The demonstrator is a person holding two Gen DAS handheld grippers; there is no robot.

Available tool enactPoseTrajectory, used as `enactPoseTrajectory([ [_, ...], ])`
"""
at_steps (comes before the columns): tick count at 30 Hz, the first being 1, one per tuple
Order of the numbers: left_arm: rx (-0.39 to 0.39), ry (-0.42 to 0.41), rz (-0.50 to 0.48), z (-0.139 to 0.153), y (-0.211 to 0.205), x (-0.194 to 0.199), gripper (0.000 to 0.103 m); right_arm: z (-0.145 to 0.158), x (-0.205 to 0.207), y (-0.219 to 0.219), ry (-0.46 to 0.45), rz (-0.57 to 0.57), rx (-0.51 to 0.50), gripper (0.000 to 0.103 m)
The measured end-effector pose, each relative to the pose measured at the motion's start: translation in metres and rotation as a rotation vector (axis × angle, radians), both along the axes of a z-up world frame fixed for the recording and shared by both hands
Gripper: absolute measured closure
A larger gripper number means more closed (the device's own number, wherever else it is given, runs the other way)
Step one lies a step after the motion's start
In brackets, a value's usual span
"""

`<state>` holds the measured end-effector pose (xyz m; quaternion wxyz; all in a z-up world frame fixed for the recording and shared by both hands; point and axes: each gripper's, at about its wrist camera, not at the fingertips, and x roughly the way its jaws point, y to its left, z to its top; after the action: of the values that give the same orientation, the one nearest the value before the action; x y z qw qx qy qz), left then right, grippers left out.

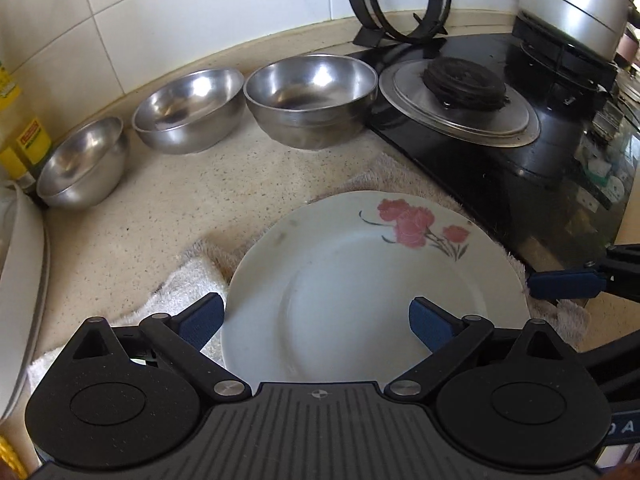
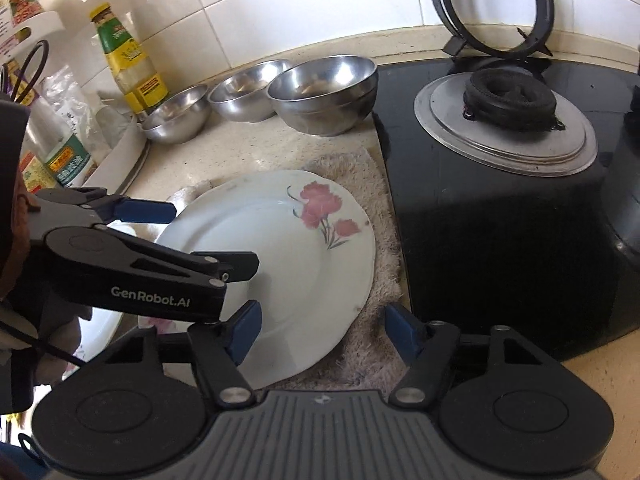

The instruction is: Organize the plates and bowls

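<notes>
1. Bare counter (image 1: 132,216) separates the flowered plate (image 1: 360,280) from three steel bowls (image 1: 312,100); the stove (image 2: 500,220) is beside it.
2. The white, scalloped plate lies on a towel (image 2: 376,344).
3. Left gripper (image 1: 316,320) and right gripper (image 2: 322,330) both have fingers spread, holding nothing.

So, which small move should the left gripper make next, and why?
Probably close the left gripper on the near rim of the flowered plate. Its jaws are open on either side of that rim, and the plate still lies on the towel.
</notes>
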<state>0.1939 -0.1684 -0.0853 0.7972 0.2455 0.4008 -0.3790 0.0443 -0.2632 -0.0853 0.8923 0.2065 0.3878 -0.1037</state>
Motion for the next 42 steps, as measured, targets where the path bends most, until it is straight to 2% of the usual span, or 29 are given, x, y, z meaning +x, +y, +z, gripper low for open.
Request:
enactPoseTrajectory([
  [6,-0.022,0.072,-0.018,-0.005,0.005,0.016,0.004,0.000,0.002,0.003,-0.002,-0.007,0.010,0.031],
  [10,-0.027,0.088,-0.052,-0.007,0.003,0.019,0.001,0.001,0.002,0.005,0.000,0.006,0.009,0.031],
  [15,-0.056,0.110,-0.061,-0.010,0.004,0.024,0.000,0.002,0.020,0.014,0.058,0.032,-0.077,0.031],
  [19,-0.080,0.113,-0.050,-0.011,0.007,0.023,0.001,0.002,0.022,0.012,0.073,0.014,-0.061,0.032],
  [25,-0.075,0.125,-0.035,-0.009,0.005,0.023,0.001,0.002,0.023,0.013,0.080,0.001,-0.071,0.032],
  [34,-0.067,0.113,-0.001,-0.005,0.005,0.019,0.003,0.011,0.022,0.018,0.054,0.016,-0.151,0.032],
  [35,-0.071,0.115,0.007,-0.004,0.006,0.018,0.003,0.013,0.022,0.019,0.034,0.040,-0.155,0.044],
  [36,-0.078,0.118,0.016,-0.003,0.007,0.018,0.003,0.015,0.024,0.020,0.013,0.088,-0.109,0.052],
  [37,-0.089,0.124,0.024,-0.002,0.008,0.019,0.003,0.015,0.027,0.021,0.011,0.119,-0.065,0.055],
  [40,-0.090,0.143,0.018,0.000,0.007,0.019,0.006,0.012,0.029,0.024,0.043,0.129,-0.104,0.055],
  [42,-0.060,0.116,0.016,-0.003,0.006,0.016,0.008,0.013,0.017,0.013,0.010,0.113,-0.024,0.056],
])
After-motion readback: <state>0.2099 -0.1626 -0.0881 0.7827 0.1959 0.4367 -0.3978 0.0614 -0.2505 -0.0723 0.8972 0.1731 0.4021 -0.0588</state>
